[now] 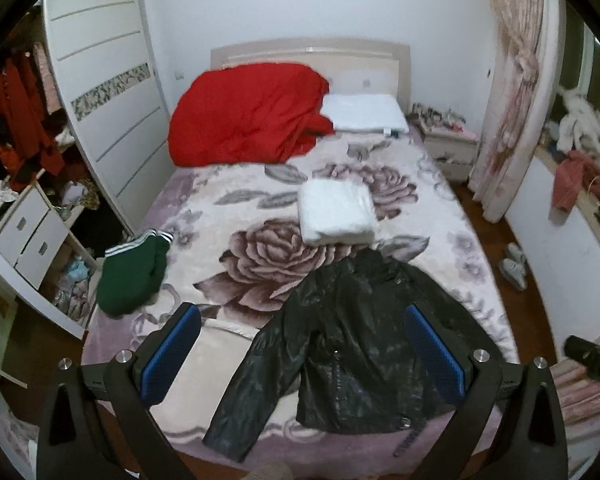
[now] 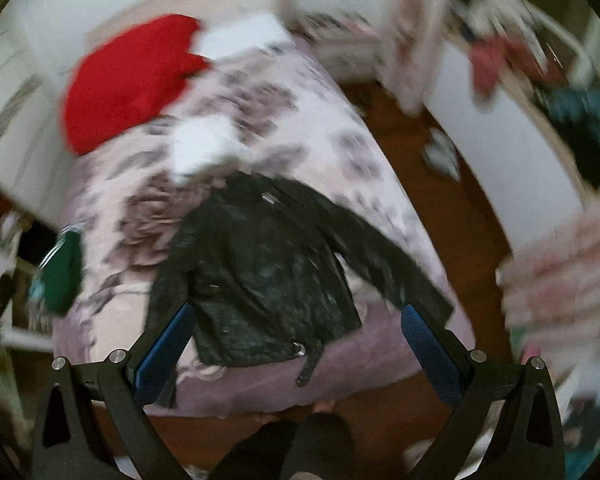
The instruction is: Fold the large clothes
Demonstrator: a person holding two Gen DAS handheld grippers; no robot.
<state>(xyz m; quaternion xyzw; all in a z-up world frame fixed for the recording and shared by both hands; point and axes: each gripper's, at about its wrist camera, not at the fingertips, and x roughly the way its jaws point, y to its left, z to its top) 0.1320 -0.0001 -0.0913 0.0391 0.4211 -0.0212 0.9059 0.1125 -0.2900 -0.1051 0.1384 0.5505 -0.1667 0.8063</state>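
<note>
Holding both tools above the near end of the bed (image 1: pixel 452 216), you have your left gripper (image 1: pixel 302 354) spread wide, its blue pads (image 1: pixel 170 354) well apart with nothing between them, aimed down and forward along the mattress. Your right gripper (image 2: pixel 296 356) is likewise spread wide and empty, blue pads (image 2: pixel 432 356) apart, though its view is smeared with blur. The black jacket (image 1: pixel 352 352) lies flat on the floral blanket (image 1: pixel 204 208) at the near end, collar toward the far side, hem at the near edge, both sleeves angled outward; neither gripper touches it. In the left wrist view your right gripper shows at the right edge as a dark shape, clear of the jacket. A folded white garment (image 1: pixel 336 212) sits just beyond the collar. A green garment (image 1: pixel 134 272) with white stripes lies at the left edge of the bed. A red quilt (image 1: pixel 248 116) and a white pillow (image 1: pixel 366 114) rest at the far end by the headboard (image 1: pixel 312 50).
</note>
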